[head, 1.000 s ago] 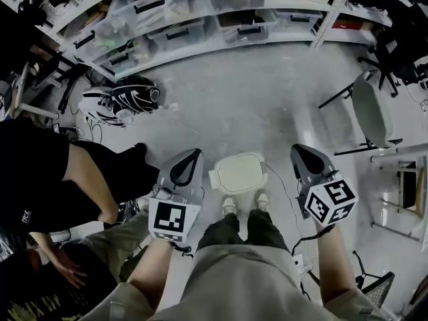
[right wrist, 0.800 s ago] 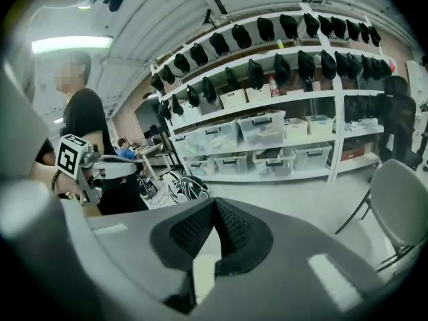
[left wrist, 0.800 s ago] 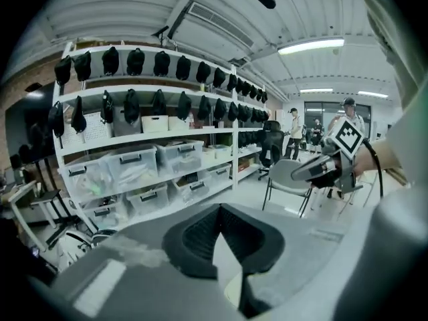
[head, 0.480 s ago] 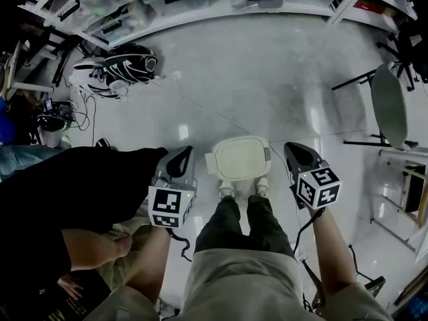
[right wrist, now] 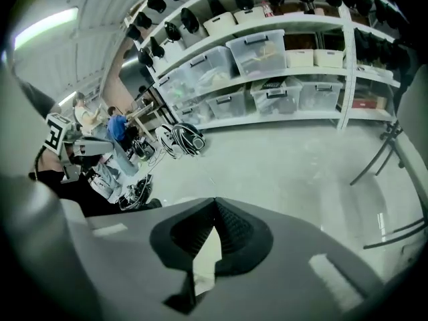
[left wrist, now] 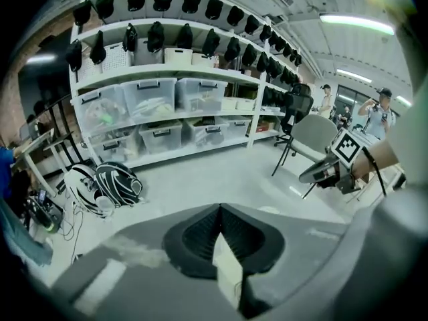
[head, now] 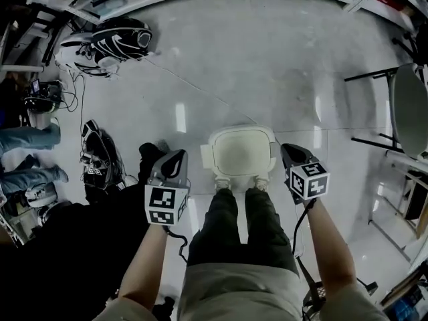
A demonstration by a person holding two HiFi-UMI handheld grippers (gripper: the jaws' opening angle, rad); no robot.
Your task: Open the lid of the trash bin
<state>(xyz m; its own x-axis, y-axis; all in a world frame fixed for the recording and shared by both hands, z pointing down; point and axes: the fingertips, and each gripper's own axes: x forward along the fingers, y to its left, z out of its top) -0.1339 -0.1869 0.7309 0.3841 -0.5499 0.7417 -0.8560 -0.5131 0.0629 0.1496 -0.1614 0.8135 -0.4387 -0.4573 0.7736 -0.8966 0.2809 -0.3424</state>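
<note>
The trash bin (head: 241, 151) stands on the floor just ahead of my shoes, its pale square lid down. My left gripper (head: 175, 158) hovers to the left of the bin, apart from it. My right gripper (head: 292, 154) hovers to the bin's right, also clear of it. Both point forward and level. In the left gripper view the jaws (left wrist: 219, 209) meet at their tips with nothing held; the right gripper (left wrist: 328, 169) shows at that view's right. In the right gripper view the jaws (right wrist: 215, 202) likewise meet, empty. The bin itself is hidden in both gripper views.
A black-and-white helmet bag (head: 117, 39) lies far left on the floor, with cables and gear (head: 93, 156) nearer. A person's legs (head: 30, 139) show at the left edge. A folding chair (head: 408, 105) stands right. Shelves with plastic bins (left wrist: 167, 105) line the far wall.
The head view has tilted down, so the bin and both grippers sit lower and more central. The person in black at my left has dropped out of most of the picture. Both grippers stay beside the bin.
</note>
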